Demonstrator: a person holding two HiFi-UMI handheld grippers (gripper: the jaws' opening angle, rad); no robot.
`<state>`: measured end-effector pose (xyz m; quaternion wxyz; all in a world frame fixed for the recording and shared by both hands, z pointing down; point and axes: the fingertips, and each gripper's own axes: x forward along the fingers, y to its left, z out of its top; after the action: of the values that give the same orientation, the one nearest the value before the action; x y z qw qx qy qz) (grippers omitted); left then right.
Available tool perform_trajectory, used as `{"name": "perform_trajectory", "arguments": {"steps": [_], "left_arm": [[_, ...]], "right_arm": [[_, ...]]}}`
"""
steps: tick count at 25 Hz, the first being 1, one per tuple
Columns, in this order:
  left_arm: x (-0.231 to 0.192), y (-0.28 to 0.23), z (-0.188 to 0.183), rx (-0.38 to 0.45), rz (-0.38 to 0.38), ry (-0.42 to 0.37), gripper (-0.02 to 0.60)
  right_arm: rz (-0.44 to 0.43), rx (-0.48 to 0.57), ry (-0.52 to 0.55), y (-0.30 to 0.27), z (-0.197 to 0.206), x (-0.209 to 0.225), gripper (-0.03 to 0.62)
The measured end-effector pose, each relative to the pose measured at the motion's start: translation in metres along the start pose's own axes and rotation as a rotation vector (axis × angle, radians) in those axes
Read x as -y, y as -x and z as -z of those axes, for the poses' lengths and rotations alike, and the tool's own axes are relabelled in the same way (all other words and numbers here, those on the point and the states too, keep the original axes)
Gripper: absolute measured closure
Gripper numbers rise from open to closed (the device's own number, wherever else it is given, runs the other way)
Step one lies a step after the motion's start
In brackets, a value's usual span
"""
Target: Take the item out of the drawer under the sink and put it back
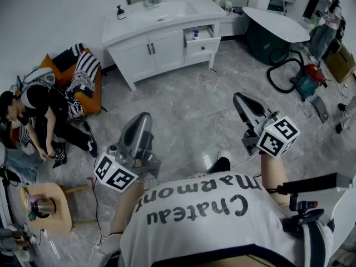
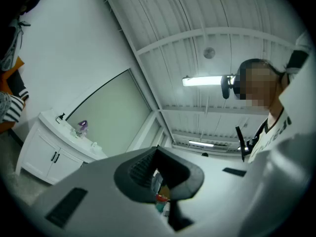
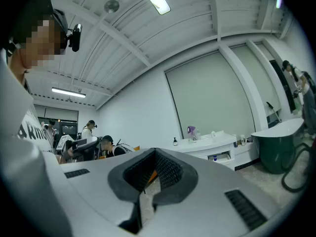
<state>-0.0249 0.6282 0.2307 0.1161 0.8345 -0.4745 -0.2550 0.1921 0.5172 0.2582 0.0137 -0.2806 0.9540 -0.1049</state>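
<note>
The white sink cabinet (image 1: 150, 43) stands against the far wall, well away from me. Its right-hand drawer (image 1: 201, 38) is pulled open, and a small white bottle with a blue cap (image 1: 196, 35) stands inside. I hold both grippers up in front of my chest, pointing upward and toward the cabinet. My left gripper (image 1: 142, 120) is shut with nothing in it, and so is my right gripper (image 1: 240, 99). In the right gripper view the cabinet (image 3: 212, 144) and its open drawer (image 3: 220, 156) show small beyond the closed jaws. The cabinet (image 2: 47, 149) sits at the left in the left gripper view.
A person (image 1: 39, 115) sits on the floor at the left beside an orange cushion (image 1: 89, 90). A dark green tub with a white rim (image 1: 275, 29) and a vacuum cleaner (image 1: 306, 79) with its hose lie to the right. A wooden stool (image 1: 47, 207) stands at lower left.
</note>
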Motion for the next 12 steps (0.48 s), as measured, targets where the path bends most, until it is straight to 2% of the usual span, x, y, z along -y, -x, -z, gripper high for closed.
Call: {"name": "perform_trajectory", "arguments": {"steps": [6,12], "left_arm": [[0.002,-0.013,0.014,-0.022,-0.015,-0.007,0.573],[-0.006,-0.053,0.027,-0.024,-0.024,-0.008,0.572]], "right_arm": [[-0.006,-0.01,-0.005,0.005,0.004,0.016,0.583],[0.001,-0.02,-0.027,-0.001,0.0,0.06,0.583]]}}
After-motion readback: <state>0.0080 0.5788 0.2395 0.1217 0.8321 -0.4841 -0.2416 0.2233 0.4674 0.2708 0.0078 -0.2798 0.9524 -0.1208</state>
